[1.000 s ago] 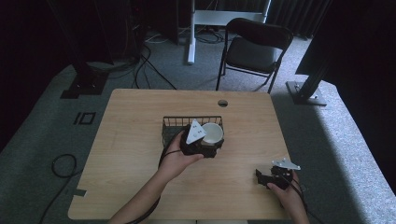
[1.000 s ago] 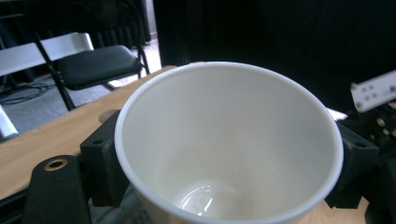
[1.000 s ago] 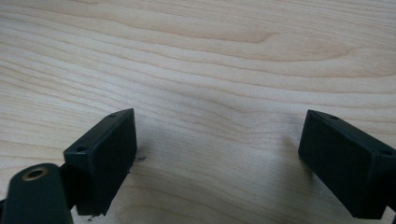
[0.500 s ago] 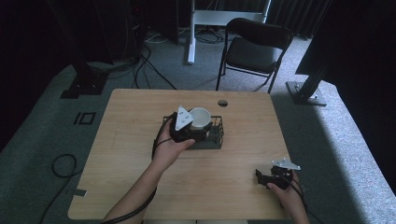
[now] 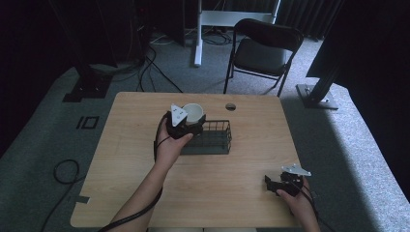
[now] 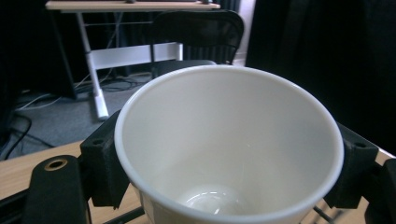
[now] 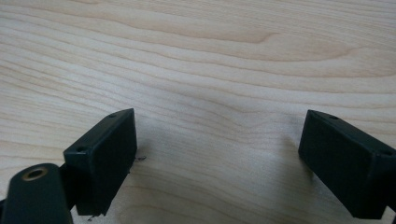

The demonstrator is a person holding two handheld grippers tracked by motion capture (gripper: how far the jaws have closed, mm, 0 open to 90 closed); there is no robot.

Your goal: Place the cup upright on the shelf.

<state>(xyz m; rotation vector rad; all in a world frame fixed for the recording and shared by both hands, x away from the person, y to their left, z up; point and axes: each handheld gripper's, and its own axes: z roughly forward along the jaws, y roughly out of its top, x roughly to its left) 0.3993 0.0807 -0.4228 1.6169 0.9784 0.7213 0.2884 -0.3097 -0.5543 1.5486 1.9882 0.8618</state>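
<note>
My left gripper [image 5: 192, 120] is shut on a white paper cup [image 5: 193, 112], held above the back left corner of the black wire basket [image 5: 215, 145]. Seen from the left gripper view, the cup [image 6: 229, 144] stands upright and empty between the two black pads [image 6: 102, 165]. Near the table's front right corner my right gripper [image 5: 271, 182] rests low on the wood. Its jaws stand wide apart in the right gripper view, with bare wood between the fingertips [image 7: 105, 158].
The wooden table [image 5: 135, 159] has a round cable hole [image 5: 230, 106] near its back edge. A black folding chair [image 5: 263, 50] stands behind the table. Cables lie on the grey carpet at the left.
My left gripper has carried the cup leftward and toward the back, from over the basket's middle to its back left corner. The right gripper has stayed put.
</note>
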